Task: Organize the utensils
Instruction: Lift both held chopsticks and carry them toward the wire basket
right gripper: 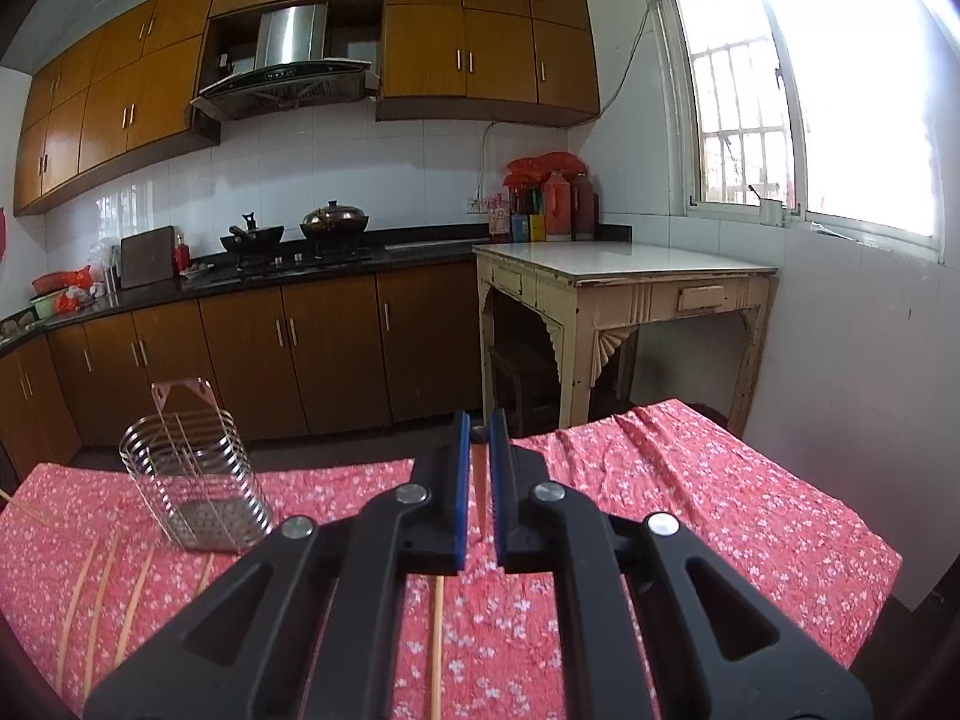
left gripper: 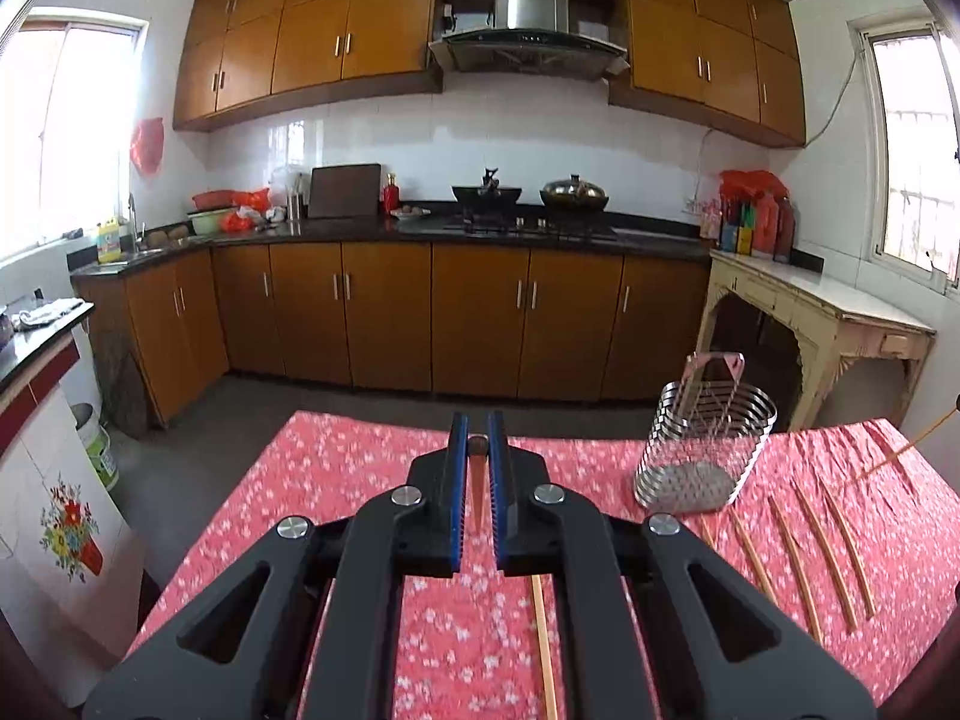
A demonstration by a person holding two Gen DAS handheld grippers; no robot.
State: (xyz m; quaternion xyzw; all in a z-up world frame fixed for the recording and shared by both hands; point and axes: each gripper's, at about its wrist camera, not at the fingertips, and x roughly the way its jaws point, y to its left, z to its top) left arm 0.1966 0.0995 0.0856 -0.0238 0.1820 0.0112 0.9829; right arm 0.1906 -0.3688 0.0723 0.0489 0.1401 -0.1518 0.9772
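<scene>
My left gripper (left gripper: 478, 429) is shut on a wooden chopstick (left gripper: 478, 480), held above the red floral tablecloth (left gripper: 360, 480). My right gripper (right gripper: 478, 429) is shut on another chopstick (right gripper: 482, 498). A wire utensil holder (left gripper: 705, 450) stands on the table to the right of the left gripper; in the right wrist view the holder (right gripper: 195, 480) is to the left. Several chopsticks (left gripper: 798, 564) lie in a row in front of the holder, also seen in the right wrist view (right gripper: 102, 600). The right hand's chopstick tip (left gripper: 918, 441) shows at the left view's right edge.
The table's far edge drops to a grey floor (left gripper: 300, 396). Brown kitchen cabinets (left gripper: 480, 312) with a stove line the back wall. A cream side table (right gripper: 630, 288) stands under the window, past the right far corner.
</scene>
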